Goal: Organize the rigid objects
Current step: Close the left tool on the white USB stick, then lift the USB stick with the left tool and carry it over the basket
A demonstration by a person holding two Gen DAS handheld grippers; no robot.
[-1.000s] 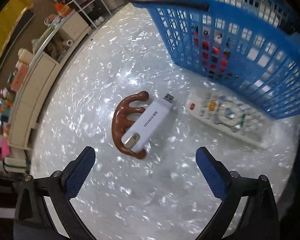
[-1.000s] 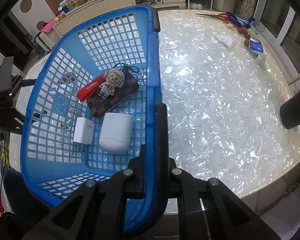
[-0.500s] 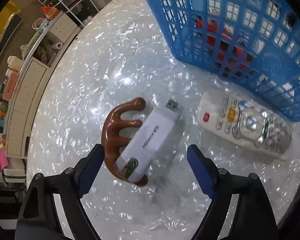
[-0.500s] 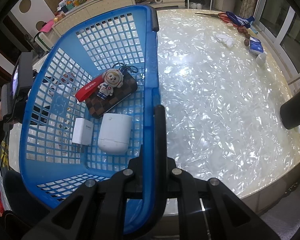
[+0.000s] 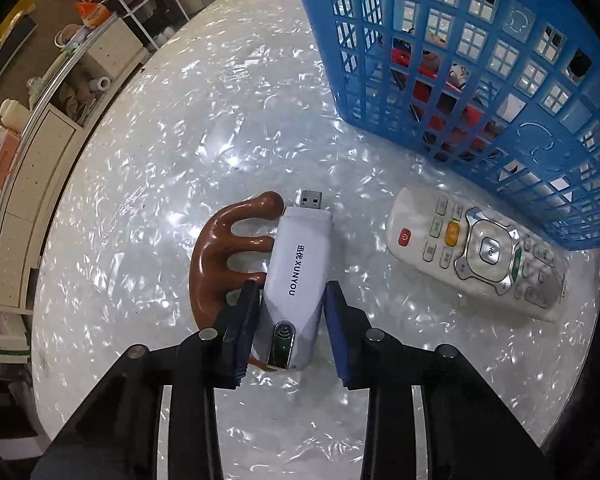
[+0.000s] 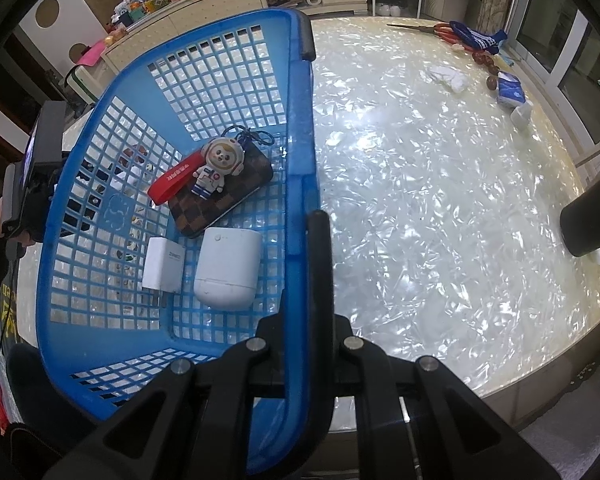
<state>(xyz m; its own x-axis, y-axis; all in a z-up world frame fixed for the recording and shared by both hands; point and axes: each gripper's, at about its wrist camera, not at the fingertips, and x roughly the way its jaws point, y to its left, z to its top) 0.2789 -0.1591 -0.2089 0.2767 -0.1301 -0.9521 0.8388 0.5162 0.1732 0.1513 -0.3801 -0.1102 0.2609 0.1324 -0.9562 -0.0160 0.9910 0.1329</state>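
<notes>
Pearly white marbled tabletop [image 5: 148, 184] carries a white USB dongle [image 5: 296, 276] lying across a brown wooden pronged massager [image 5: 220, 248], left of a white remote control [image 5: 476, 256]. Left gripper [image 5: 290, 328] is closing, its blue pads beside the dongle's near end, seemingly touching it. Right gripper [image 6: 304, 304] is clamped tight on the blue lattice plastic basket's [image 6: 100, 216] rim.
</notes>
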